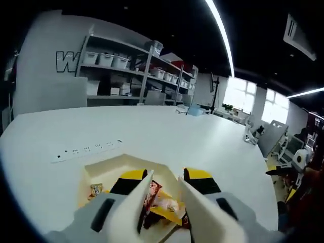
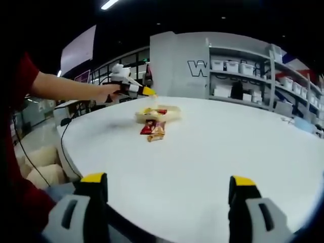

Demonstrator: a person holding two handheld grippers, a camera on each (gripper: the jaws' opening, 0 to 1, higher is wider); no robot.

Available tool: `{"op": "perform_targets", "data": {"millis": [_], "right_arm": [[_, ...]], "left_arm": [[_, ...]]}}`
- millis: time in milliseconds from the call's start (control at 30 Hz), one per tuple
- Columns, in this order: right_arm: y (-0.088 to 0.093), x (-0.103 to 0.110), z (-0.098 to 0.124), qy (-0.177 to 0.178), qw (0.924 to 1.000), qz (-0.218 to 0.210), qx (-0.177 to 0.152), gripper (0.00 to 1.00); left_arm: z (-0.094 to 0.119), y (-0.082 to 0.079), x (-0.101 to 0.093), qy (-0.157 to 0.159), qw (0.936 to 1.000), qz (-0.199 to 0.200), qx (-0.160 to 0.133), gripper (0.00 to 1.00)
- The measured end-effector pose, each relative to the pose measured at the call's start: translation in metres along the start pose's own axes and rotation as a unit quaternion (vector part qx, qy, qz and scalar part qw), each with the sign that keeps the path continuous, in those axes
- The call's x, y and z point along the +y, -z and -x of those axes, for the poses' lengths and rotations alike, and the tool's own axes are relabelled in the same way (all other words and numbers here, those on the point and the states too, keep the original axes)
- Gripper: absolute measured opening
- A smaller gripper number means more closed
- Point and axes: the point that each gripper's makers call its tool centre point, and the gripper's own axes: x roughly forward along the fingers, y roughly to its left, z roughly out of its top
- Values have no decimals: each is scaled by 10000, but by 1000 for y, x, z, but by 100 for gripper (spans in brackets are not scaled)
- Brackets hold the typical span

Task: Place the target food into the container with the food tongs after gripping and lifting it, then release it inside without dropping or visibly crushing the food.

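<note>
In the left gripper view, white food tongs (image 1: 167,202) are being clamped between the jaws of the left gripper (image 1: 167,177), their blades angled down over snack packets (image 1: 164,202) lying in a cream container (image 1: 109,167) on the white table (image 1: 167,131). Whether a packet is being pinched cannot be told. In the right gripper view, the left gripper (image 2: 132,87) is being held in a hand (image 2: 104,92) above the container (image 2: 169,114); two snack packets (image 2: 153,129) are lying just beside it. The right gripper (image 2: 167,190) is being held with its jaws wide apart and empty.
</note>
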Motion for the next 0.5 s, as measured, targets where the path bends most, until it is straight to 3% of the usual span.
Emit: {"op": "perform_targets", "data": {"millis": [500], "right_arm": [[-8, 6, 2, -28, 9999, 80, -98, 99]], "left_arm": [[21, -6, -15, 75, 9999, -94, -12, 27]]}}
